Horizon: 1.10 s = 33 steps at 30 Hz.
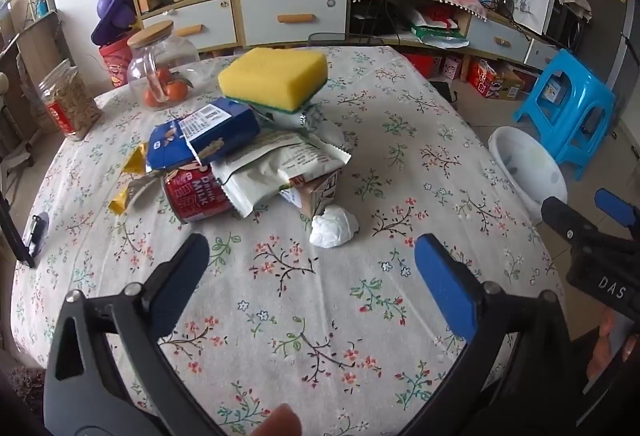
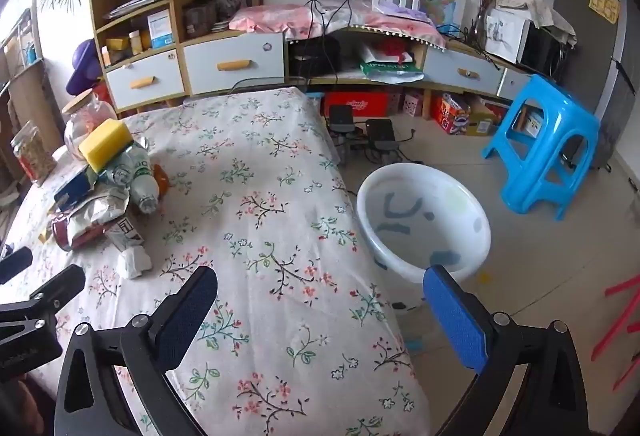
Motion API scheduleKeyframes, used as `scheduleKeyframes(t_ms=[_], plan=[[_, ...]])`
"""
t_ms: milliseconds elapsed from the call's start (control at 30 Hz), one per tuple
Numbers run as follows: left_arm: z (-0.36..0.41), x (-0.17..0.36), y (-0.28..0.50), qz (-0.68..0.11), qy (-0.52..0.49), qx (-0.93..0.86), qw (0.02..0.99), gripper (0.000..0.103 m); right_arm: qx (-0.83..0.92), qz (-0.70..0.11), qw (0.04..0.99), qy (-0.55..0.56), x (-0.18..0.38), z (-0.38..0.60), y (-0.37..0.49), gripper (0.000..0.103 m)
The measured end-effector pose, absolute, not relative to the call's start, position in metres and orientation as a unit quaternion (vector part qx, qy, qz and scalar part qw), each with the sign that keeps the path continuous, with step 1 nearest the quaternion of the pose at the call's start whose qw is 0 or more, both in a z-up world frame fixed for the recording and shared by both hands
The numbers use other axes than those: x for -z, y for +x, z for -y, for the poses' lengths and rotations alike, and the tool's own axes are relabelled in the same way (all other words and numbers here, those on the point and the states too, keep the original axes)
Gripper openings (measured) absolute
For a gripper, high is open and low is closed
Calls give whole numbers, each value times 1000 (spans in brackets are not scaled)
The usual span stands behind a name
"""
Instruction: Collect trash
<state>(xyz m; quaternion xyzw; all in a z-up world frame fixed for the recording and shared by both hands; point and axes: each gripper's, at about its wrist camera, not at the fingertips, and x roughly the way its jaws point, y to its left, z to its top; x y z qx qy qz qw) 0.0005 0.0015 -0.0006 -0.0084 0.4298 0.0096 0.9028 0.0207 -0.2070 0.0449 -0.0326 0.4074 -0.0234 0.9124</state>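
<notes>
Left wrist view: your left gripper [image 1: 312,276] hangs wide and empty over the floral tablecloth [image 1: 320,336]. Just beyond it, near the table's middle, sits a crumpled white paper ball [image 1: 334,226], likely light and squashy; pinch across its middle. Your right gripper [image 2: 320,310] also gapes empty.

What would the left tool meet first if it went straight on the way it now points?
Most likely the bare floral tablecloth: the left tool, open and empty, angles down at it. The crumpled white tissue lies a little beyond, before the trash pile, though depth is hard to judge.
</notes>
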Motion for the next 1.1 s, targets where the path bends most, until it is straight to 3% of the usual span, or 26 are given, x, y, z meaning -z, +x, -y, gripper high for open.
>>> scheduleKeyframes(t_ms=[1100], plan=[[-1,5,0,-416,-8,-12,909,102,18,-420,907,-30,-40,208,21,103]])
